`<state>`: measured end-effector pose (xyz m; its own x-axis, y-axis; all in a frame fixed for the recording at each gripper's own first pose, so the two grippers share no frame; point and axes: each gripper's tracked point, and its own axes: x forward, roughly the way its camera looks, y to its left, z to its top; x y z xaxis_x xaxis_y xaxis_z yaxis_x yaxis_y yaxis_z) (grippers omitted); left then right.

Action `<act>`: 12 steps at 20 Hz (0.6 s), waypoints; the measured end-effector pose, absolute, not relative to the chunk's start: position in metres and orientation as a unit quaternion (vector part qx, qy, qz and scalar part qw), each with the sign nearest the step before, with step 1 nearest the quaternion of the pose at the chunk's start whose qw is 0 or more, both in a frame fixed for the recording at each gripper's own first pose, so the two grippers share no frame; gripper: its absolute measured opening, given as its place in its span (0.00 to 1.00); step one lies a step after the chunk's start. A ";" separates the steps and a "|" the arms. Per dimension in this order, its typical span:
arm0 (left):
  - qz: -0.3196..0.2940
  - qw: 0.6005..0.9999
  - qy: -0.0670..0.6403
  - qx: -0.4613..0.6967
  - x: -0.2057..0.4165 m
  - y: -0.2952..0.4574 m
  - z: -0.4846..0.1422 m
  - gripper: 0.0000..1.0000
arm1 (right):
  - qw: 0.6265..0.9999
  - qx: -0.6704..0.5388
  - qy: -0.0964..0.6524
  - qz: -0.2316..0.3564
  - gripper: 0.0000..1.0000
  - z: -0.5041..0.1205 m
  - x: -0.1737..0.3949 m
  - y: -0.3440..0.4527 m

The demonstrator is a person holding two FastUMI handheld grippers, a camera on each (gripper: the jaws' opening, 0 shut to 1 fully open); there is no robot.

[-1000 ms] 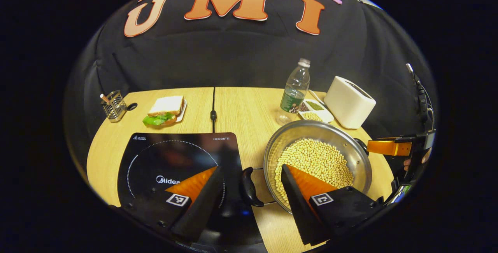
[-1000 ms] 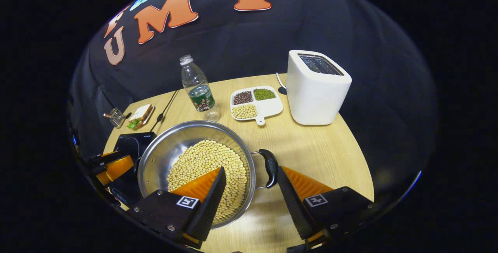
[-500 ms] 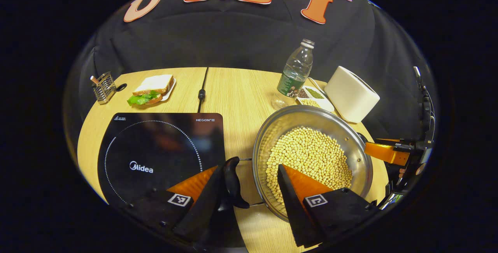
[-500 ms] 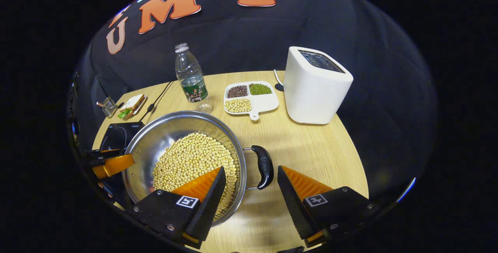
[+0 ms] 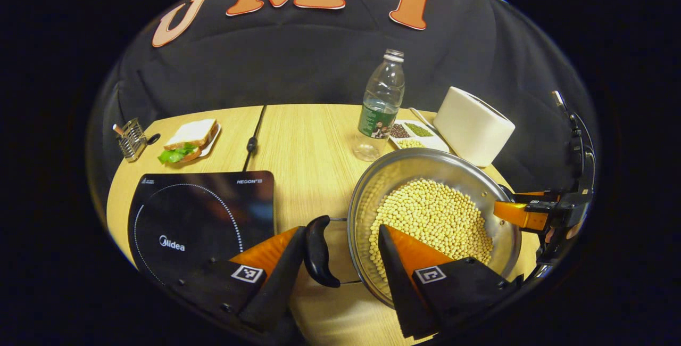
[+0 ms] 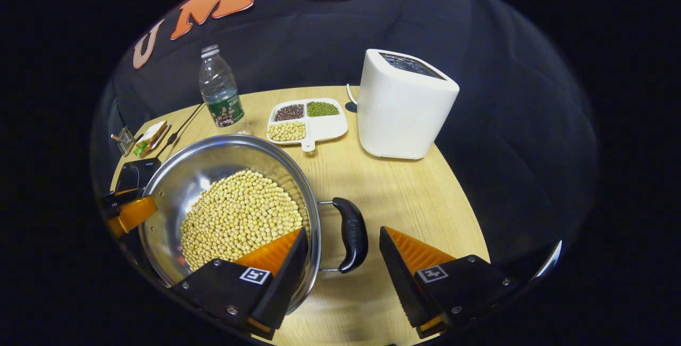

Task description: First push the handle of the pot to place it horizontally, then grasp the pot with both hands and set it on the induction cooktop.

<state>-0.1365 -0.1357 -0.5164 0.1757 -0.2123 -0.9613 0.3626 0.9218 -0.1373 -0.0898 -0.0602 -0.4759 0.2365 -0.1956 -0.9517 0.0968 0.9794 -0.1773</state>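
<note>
Pot (image 5: 433,218) of beans sitting on worktop (image 5: 311,143), right of cooktop (image 5: 199,218), not on it. Left gripper (image 5: 338,261) with jaws apart, straddling near handle (image 5: 317,250) and rim. Right gripper (image 6: 343,261) likewise, jaws apart around far handle (image 6: 351,234). Bottle (image 5: 380,104), toaster (image 6: 401,104) behind.

Table (image 6: 425,202) bears pot (image 6: 175,186); cooktop (image 5: 202,213); toaster (image 6: 399,106).
</note>
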 end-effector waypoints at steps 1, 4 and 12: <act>-0.190 0.766 0.611 0.062 -0.136 -0.141 -0.520 0.90 | 0.783 -0.040 0.613 -0.095 0.85 -0.476 -0.091 -0.058; -0.189 0.769 0.606 0.076 -0.134 -0.147 -0.530 0.88 | 0.778 -0.038 0.619 -0.103 0.84 -0.484 -0.097 -0.057; -0.167 0.767 0.613 0.090 -0.143 -0.146 -0.554 0.88 | 0.786 -0.020 0.610 -0.097 0.70 -0.484 -0.095 -0.053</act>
<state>-0.1425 -0.1465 -0.5537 0.1938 -0.1457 -0.9702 0.3673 0.9278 -0.0659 -0.0952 -0.0532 -0.4836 0.2372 -0.1770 -0.9552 0.1283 0.9804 -0.1498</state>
